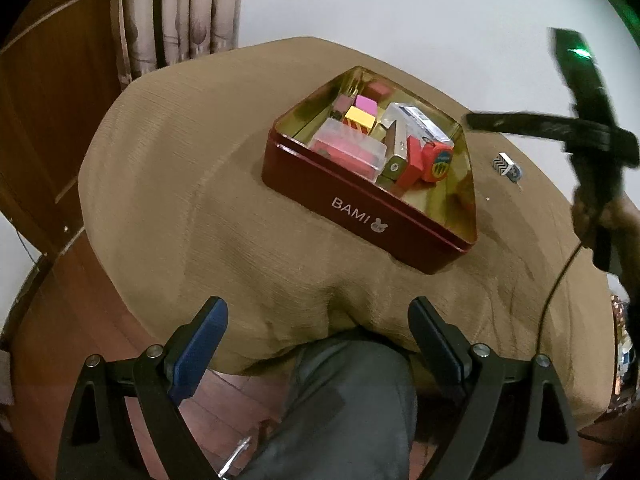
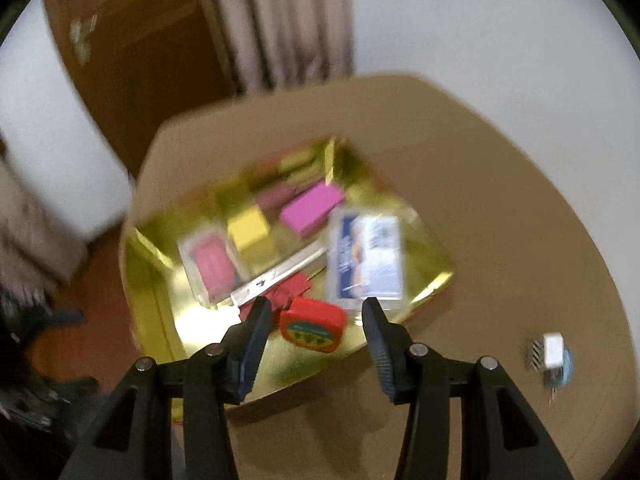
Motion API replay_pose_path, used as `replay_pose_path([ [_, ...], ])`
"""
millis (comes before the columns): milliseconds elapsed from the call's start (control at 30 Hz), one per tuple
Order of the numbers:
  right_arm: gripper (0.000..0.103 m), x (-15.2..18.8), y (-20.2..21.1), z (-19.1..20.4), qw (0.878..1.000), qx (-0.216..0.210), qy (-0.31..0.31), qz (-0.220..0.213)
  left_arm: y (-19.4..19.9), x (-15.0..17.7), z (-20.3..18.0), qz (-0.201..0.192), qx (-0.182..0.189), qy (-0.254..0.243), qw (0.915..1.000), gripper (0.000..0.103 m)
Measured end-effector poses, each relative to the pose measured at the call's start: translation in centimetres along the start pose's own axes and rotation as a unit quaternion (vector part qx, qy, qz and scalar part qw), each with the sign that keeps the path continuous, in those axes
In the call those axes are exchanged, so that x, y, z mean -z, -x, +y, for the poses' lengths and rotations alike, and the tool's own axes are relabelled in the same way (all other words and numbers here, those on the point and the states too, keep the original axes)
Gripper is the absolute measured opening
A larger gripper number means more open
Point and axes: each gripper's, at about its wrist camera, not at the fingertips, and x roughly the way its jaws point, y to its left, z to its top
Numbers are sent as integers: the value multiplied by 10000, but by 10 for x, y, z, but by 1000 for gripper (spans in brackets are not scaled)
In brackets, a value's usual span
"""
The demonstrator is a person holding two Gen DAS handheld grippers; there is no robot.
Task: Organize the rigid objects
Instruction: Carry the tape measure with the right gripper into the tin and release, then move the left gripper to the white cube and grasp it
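Note:
A dark red tin (image 1: 360,205) marked BAMI, gold inside, sits on the brown cloth. It holds several items: a pink block (image 1: 366,103), a yellow block (image 1: 358,115), two clear cases and a red-orange round-cornered case (image 1: 438,160). My left gripper (image 1: 318,312) hangs open and empty at the table's near edge, short of the tin. My right gripper (image 2: 317,312) hovers over the tin (image 2: 160,300), its pads half apart and touching nothing. The red-orange case (image 2: 313,328) lies on the tin floor below them. A small zigzag-patterned piece (image 2: 550,354) lies on the cloth to the right.
The right tool's black finger (image 1: 500,123) reaches over the tin's right corner, blurred. The zigzag piece (image 1: 506,165) lies just right of the tin. A person's grey-trousered knee (image 1: 352,400) pokes out under the table edge. A thin cable (image 1: 556,280) crosses the cloth at right. Curtain and wooden door stand behind.

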Motion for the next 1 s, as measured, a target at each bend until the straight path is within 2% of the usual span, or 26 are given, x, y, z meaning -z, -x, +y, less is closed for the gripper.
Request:
replay_pose_path([
  [67, 49, 17, 28, -22, 9969, 180, -569, -513, 1, 1, -2, -59, -16, -53, 10000, 89],
  [167, 49, 64, 57, -58, 9838, 846, -1340, -840, 3, 4, -9, -83, -8, -226, 9997, 89],
  [300, 49, 139, 67, -104, 9638, 1786, -1923, -467, 12, 7, -23, -204, 21, -540, 9983, 89],
  [333, 49, 153, 75, -111, 9605, 1869, -2014, -442, 15, 7, -27, -285, 37, -629, 9976, 89],
  [467, 49, 221, 103, -146, 9327, 2673, -2400, -320, 26, 5, -55, -504, 152, -1108, 9924, 89],
  [633, 49, 261, 113, -164, 9085, 3186, -2690, -290, 24, -11, -109, -537, 423, -1637, 9841, 89],
  [733, 49, 272, 110, -168, 9043, 3167, -2834, -415, 16, -31, -147, -503, 665, -1903, 9782, 91],
  [833, 49, 277, 106, -165, 9036, 3158, -2846, -523, 4, -57, -184, -567, 945, -2240, 9683, 91],
  [900, 49, 280, 106, -164, 9051, 3085, -2837, -718, -11, -79, -216, -568, 1160, -2757, 9525, 91],
  [1000, 50, 293, 118, -167, 9023, 2892, -3074, -878, -35, -102, -253, -395, 1207, -3310, 9351, 91],
])
